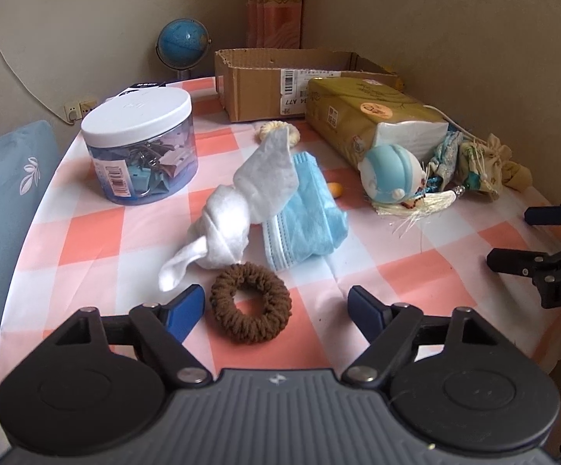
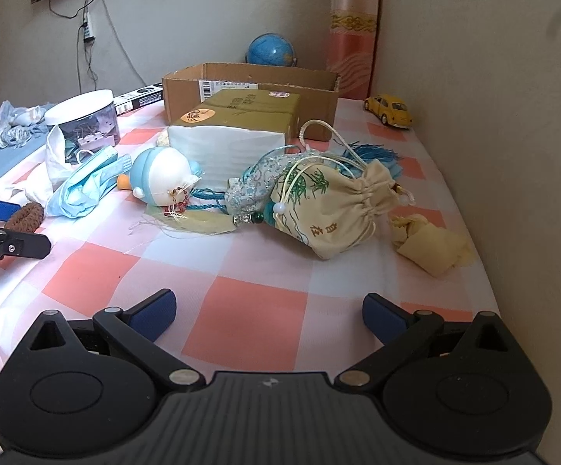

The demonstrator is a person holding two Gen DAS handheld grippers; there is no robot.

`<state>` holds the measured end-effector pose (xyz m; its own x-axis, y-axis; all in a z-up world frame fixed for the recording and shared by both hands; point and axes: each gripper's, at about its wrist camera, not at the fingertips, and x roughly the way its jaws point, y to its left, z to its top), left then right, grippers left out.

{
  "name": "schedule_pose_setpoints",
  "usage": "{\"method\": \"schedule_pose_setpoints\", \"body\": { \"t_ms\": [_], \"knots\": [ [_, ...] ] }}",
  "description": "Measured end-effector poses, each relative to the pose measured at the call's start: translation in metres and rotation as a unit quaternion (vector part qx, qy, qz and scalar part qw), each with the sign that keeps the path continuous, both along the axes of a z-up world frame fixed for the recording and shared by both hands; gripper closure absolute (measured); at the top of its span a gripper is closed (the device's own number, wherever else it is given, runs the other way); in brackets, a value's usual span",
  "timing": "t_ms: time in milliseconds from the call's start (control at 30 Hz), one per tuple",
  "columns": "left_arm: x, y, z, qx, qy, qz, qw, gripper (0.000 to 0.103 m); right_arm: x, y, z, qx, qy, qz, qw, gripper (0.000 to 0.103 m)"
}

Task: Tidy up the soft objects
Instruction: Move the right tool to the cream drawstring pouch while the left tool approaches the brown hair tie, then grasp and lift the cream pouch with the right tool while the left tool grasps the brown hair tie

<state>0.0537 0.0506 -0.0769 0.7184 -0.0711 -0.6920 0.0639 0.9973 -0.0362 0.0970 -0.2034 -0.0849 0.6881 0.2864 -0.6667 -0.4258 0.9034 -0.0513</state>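
Sorting of soft objects barely begun; both tongs wide and holding nothing.

All soft items lay loose on the pink-and-white checked tablecloth [image 2: 241, 321]: none appeared inside the open brown cardboard box [image 1: 264, 85] at upper centre, though its interior was only partly visible. The left gripper [image 1: 276, 306] hung with jaws wide, the brown ribbed hair scrunchie [image 1: 251, 308] lying just ahead between its tips. Behind it at centre frame, a knotted white cloth [image 1: 233, 209] overlapped a crumpled light-blue face mask [image 1: 307, 213]. The right gripper [image 2: 268, 312] was likewise wide over bare cloth; the cream drawstring pouch with green bamboo print [image 2: 334, 209] lay ahead at centre right, touching tangled tassels, beside a blue-and-white plush toy [image 2: 160, 178]. Likely obstructions: the olive tissue pack [image 2: 241, 124] in front of the box, and the white-lidded clear jar of binder clips [image 1: 140, 147] at upper left.
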Motion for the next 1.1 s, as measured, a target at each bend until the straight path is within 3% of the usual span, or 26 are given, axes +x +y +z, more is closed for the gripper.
{"method": "schedule_pose_setpoints", "body": {
  "t_ms": [1100],
  "knots": [
    [0.003,-0.003,0.0,0.0,-0.003,0.006,1.0,0.022,0.068,0.003,0.015,0.014,-0.008,-0.036,0.999,0.003]
  ]
}}
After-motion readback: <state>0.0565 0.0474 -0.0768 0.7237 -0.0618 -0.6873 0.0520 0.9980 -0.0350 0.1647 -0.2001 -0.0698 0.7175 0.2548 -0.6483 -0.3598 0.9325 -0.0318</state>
